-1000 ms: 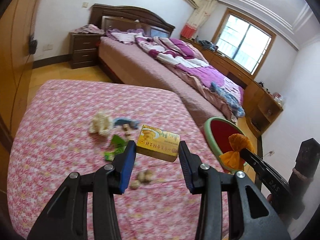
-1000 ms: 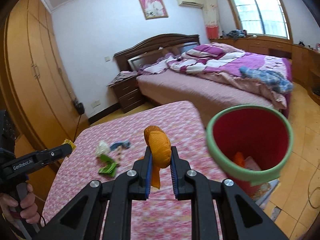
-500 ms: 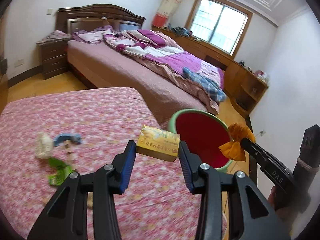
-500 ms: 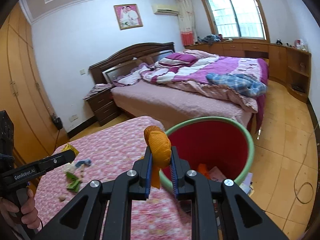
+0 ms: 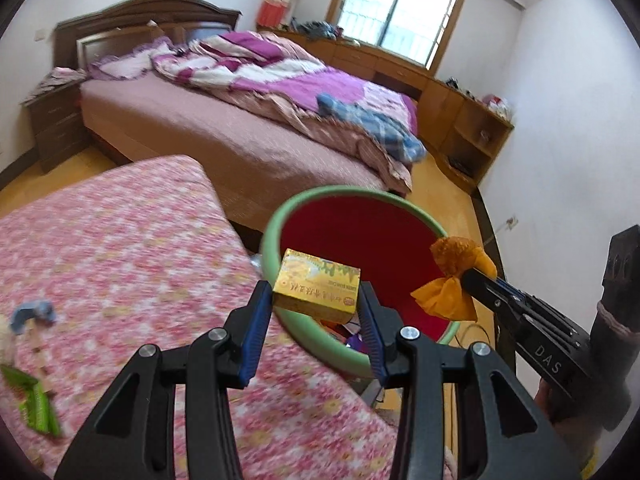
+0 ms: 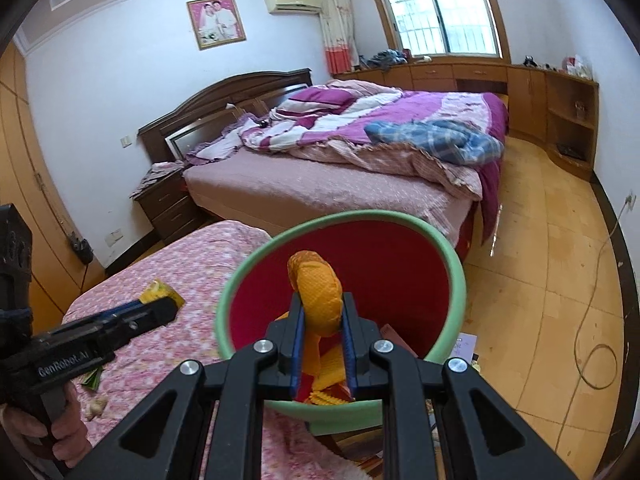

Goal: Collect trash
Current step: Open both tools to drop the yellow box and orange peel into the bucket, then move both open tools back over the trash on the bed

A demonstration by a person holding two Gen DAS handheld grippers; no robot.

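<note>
My left gripper (image 5: 316, 300) is shut on a yellow box (image 5: 318, 286) and holds it over the near rim of a red bin with a green rim (image 5: 296, 336). My right gripper (image 6: 320, 304) is shut on an orange mesh wrapper (image 6: 318, 292) and holds it above the bin's (image 6: 452, 256) opening. The right gripper with the wrapper (image 5: 456, 272) also shows in the left wrist view over the bin's right rim. The left gripper with the box (image 6: 160, 292) shows at the left of the right wrist view. The bin holds some trash at its bottom.
The bin stands beside a pink flowered mattress (image 5: 120, 240). On the mattress lie green wrappers (image 5: 36, 400) and a blue scrap (image 5: 34, 312) at the far left. A large bed (image 6: 340, 176) stands behind, wooden cabinets (image 6: 560, 108) along the right wall, a cable (image 6: 596, 320) on the floor.
Both grippers have swung right from the mattress to the bin, each holding its piece. The bin now fills the middle of both views.
</note>
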